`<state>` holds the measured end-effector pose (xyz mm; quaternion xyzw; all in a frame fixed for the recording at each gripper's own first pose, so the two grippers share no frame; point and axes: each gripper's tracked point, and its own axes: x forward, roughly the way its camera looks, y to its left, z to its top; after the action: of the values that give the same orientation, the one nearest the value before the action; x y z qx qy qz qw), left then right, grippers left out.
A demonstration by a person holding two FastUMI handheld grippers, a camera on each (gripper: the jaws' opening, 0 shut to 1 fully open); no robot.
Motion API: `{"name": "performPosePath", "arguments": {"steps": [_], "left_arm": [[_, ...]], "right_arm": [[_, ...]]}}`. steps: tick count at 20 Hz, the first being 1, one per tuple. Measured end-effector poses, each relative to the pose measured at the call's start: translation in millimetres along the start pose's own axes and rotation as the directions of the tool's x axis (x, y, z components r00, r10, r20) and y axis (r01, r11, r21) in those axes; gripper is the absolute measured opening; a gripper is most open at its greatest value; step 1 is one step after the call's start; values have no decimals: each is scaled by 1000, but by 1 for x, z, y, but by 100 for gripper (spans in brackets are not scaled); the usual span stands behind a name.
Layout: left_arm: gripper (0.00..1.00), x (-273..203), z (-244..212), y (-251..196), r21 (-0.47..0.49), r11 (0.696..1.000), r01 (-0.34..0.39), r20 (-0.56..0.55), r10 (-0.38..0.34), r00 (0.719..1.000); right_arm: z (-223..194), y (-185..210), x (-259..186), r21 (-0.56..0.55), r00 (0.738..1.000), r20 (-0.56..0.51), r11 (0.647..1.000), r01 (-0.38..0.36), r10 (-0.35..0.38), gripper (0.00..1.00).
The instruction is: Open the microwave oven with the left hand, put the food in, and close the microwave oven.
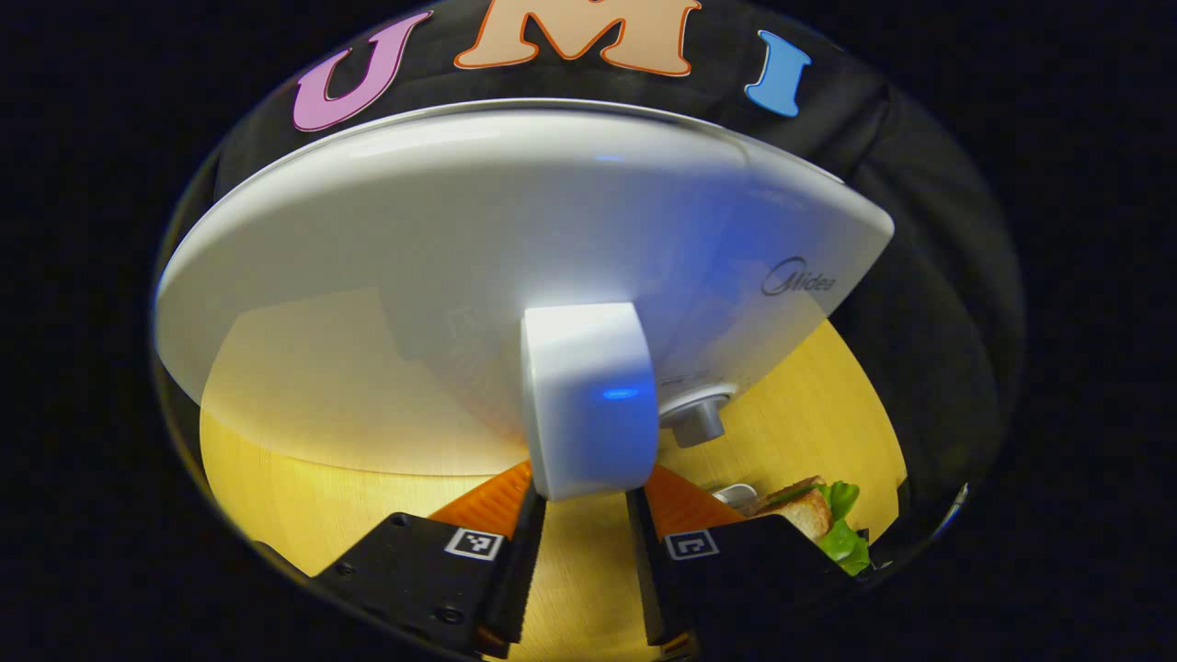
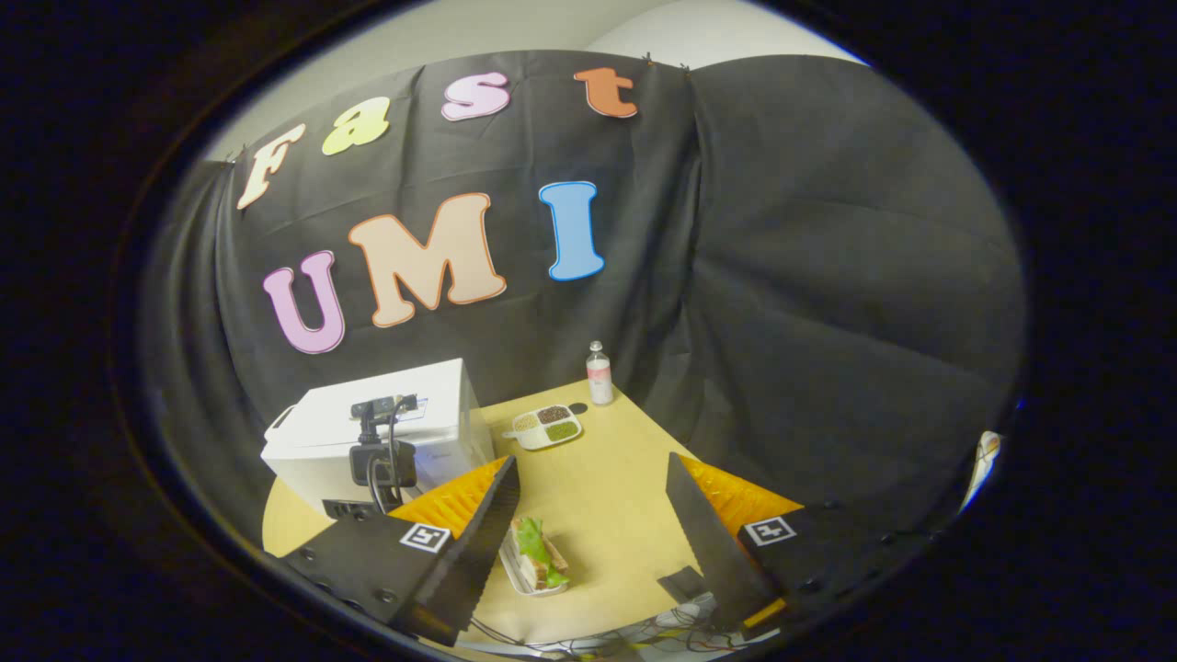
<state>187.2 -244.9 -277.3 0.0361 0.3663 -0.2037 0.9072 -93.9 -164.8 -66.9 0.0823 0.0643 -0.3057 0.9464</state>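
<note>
Table (image 2: 616, 496) is light wood, w/ white microwave (image 2: 386, 432) at its far left in right gripper view; in left gripper view the microwave (image 1: 460, 267) looms close, door shut. Door handle (image 1: 588, 400) sits right at the tips of left gripper (image 1: 584, 501), fingers either side of its lower end; can't tell if they actually press it. A knob (image 1: 696, 418) shows just right of handle. Right gripper (image 2: 593, 501) hangs above table, fingers wide apart, holding nothing. Sandwich w/ lettuce (image 2: 542, 554) lies on a small plate (image 2: 515, 570) near front edge, under right gripper's left finger. Divided dish (image 2: 547, 426) and bottle (image 2: 599, 372) stand at back by the cloth.
</note>
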Motion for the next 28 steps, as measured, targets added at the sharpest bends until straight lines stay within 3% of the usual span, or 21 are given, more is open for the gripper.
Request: {"name": "performPosePath", "arguments": {"steps": [2, 5, 11, 12, 13, 18, 23, 28], "left_arm": [[29, 1, -1, 0, 6, 1000, -6, -19, 7, 1000], [23, 1, -2, 0, 41, 999, -28, -28, 29, 999], [10, -1, -3, 1, 0, 999, -40, -3, 40, 999], [6, -2, -3, 1, -2, 999, -51, 11, 51, 999], [2, -1, -3, 1, -6, 998, -61, 24, 61, 998], [2, -5, -2, 1, -4, 998, -58, 89, 59, 994], [1, -6, 0, 1, -63, 996, -57, 143, 66, 988], [1, -17, -18, 0, -117, 991, -62, 103, 75, 992]], "right_arm": [[-1, -1, -1, 4, 1000, -3, 1000, -1, 1, 99], [-4, -1, 0, 7, 1000, -15, 1000, -9, 9, 99], [-9, -1, -4, -18, 999, -26, 1000, -24, 23, 99], [-10, -2, -5, -21, 999, -28, 999, -25, 25, 92], [-10, -3, -7, -24, 999, -30, 999, -26, 26, 92], [-20, -9, -13, -42, 999, -45, 999, -20, 18, 92], [-26, -16, -16, -57, 998, -67, 998, -17, 13, 92], [-34, -19, -8, -55, 995, -98, 998, -35, 30, 93]]}}
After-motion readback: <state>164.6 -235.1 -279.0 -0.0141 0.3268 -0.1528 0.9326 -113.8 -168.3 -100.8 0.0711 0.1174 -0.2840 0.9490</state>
